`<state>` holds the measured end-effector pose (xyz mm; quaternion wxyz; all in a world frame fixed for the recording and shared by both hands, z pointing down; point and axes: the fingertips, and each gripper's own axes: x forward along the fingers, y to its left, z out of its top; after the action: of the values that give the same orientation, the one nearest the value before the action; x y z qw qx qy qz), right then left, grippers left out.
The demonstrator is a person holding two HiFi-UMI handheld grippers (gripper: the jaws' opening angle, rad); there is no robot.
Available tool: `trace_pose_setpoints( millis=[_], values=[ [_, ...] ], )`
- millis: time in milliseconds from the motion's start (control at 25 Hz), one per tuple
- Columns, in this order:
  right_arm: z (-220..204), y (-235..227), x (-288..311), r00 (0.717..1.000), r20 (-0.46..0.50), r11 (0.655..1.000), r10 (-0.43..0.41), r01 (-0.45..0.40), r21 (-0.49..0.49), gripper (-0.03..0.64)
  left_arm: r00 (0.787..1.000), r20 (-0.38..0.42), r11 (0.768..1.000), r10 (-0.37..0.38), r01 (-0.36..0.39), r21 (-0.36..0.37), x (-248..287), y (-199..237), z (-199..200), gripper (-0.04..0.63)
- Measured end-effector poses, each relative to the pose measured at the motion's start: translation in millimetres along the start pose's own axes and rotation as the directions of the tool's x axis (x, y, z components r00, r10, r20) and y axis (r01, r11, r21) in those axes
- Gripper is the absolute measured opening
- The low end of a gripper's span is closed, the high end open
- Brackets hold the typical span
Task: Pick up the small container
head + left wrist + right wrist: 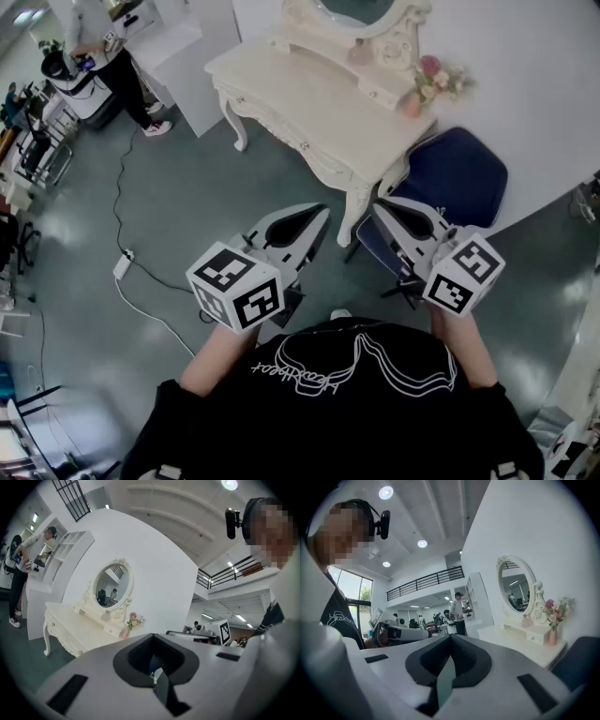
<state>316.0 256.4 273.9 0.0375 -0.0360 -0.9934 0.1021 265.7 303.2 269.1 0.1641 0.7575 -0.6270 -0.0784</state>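
Observation:
A small pink container (360, 52) stands on the cream dressing table (300, 94), on the low shelf beside the oval mirror (111, 584). It also shows as a small pink container (106, 616) in the left gripper view and as a pink container (525, 620) in the right gripper view. My left gripper (317, 214) and right gripper (382, 206) are held close to my chest, well short of the table. Both point toward it with jaws together and nothing between them. The left gripper's (153, 670) and the right gripper's (447, 667) jaws meet in their own views.
A pink vase (412, 103) with flowers (439, 79) stands at the table's right end. A blue chair (459, 173) sits just right of the table, under my right gripper. A cable and power strip (123, 264) lie on the floor at left. A person (112, 56) stands at white shelves far left.

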Motion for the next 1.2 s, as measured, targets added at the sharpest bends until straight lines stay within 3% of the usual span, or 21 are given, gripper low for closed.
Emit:
trace_pose_setpoints(
  millis=[320,600,960,1200],
  values=[
    [-2,29,11,1.0,-0.004,1.0,-0.007,0.007,-0.012,0.006,1.0,-0.002,1.0,-0.004,0.004,0.009,-35,-1,-1,0.003],
    [-8,34,29,1.0,0.008,0.999,-0.021,0.021,0.038,0.006,0.999,0.018,0.999,0.031,-0.032,0.012,-58,16,5,0.003],
    [-11,5,63,1.0,0.028,0.998,-0.004,0.002,0.068,0.006,0.996,-0.01,0.996,0.086,-0.086,-0.001,-50,55,-2,0.003],
    [-6,-40,98,0.999,0.042,0.997,0.007,-0.01,0.07,0.006,0.994,-0.018,0.994,0.107,-0.107,0.003,-19,98,7,0.003]
  ],
)
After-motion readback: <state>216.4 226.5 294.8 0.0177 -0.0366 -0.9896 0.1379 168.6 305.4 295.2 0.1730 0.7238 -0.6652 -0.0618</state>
